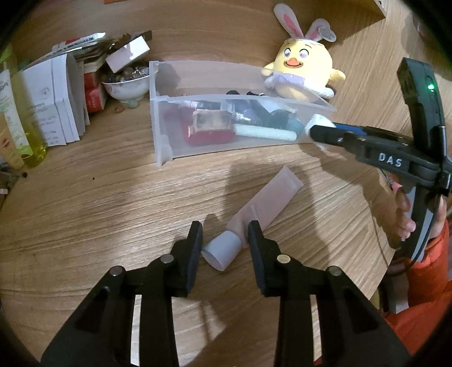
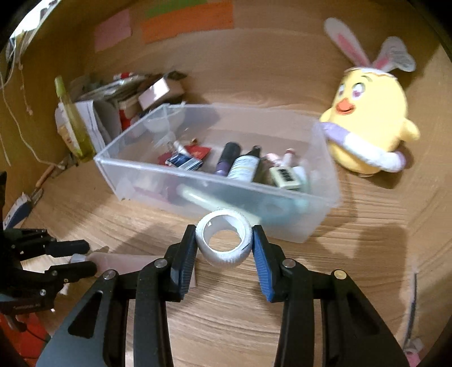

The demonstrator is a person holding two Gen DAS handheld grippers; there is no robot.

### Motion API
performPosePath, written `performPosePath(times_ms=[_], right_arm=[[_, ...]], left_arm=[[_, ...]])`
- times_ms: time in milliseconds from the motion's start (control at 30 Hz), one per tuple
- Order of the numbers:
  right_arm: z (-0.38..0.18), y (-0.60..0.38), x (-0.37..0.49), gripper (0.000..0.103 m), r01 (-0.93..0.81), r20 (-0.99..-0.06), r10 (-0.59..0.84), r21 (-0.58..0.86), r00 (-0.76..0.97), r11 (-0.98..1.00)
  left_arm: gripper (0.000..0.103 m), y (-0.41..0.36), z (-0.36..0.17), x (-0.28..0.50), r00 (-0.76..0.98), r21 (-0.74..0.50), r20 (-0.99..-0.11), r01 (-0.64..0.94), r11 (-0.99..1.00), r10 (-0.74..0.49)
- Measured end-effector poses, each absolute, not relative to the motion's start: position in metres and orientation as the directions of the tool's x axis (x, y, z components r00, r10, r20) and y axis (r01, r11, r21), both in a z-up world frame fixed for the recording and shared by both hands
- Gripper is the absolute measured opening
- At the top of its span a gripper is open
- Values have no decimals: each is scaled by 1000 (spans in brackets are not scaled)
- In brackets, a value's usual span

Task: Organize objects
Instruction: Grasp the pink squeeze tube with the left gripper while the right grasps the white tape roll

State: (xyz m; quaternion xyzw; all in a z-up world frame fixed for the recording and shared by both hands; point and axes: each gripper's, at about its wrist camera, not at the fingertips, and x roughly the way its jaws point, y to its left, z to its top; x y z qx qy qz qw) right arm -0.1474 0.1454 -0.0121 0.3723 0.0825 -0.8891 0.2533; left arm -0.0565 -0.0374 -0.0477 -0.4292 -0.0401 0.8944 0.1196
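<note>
A pink tube (image 1: 265, 201) with a white cap (image 1: 221, 249) lies on the wooden table. My left gripper (image 1: 224, 235) is open, its fingers on either side of the tube's neck and cap. The tube also shows in the right wrist view (image 2: 118, 261). My right gripper (image 2: 224, 240) is shut on a white roll of tape (image 2: 223, 240) and holds it just in front of the clear plastic bin (image 2: 319, 214). In the left wrist view the right gripper (image 1: 316, 131) is at the bin's right front corner (image 1: 325, 108). The bin holds several cosmetics and small bottles.
A yellow chick plush with bunny ears (image 1: 303, 72) sits behind the bin on the right. A bowl of beads (image 1: 127, 84), white boxes (image 1: 53, 104) and a yellow-green bottle (image 1: 28, 124) stand at the left. Coloured paper sheets (image 2: 186, 19) lie at the back.
</note>
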Motion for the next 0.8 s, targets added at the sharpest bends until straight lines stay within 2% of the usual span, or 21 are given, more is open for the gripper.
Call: performPosePath(times_ms=[200,233,267,500,600,667,733,800], right_arm=[[0,161,-138,35,487,-677,-379,35,-631,-873],[1,162,-137,35,486,-673,-380,34,-634,-873],[3,163,-135,35,485,-670,-380,34,-638,-874],[11,166,-124,35,493,-646,-396,33,-653,-869],[12,169,-120,35,496,-644,-398,33,-653,-868],[11,171,-120,35,495,-646,-400,41,-650,-868],[11,173,-119,35,494,-648,-403,47,-647,-868],[10,174,-119,35,491,-647,-403,50,-648,-870]], left_arm=[[29,-26,-34,-46,-636,-136,-737,-191,-972,228],[25,-25,-31,-46,-642,-136,-731,-195,-971,232],[0,-23,-27,-46,-649,-141,-723,-200,-970,239],[0,-16,-14,-48,-652,-129,-715,-231,-964,252],[12,-15,-16,-51,-646,-120,-721,-239,-964,250],[41,-13,-22,-55,-637,-92,-736,-240,-966,228],[48,-12,-31,-62,-623,-63,-757,-231,-971,197],[48,-11,-41,-73,-589,-57,-787,-228,-972,184]])
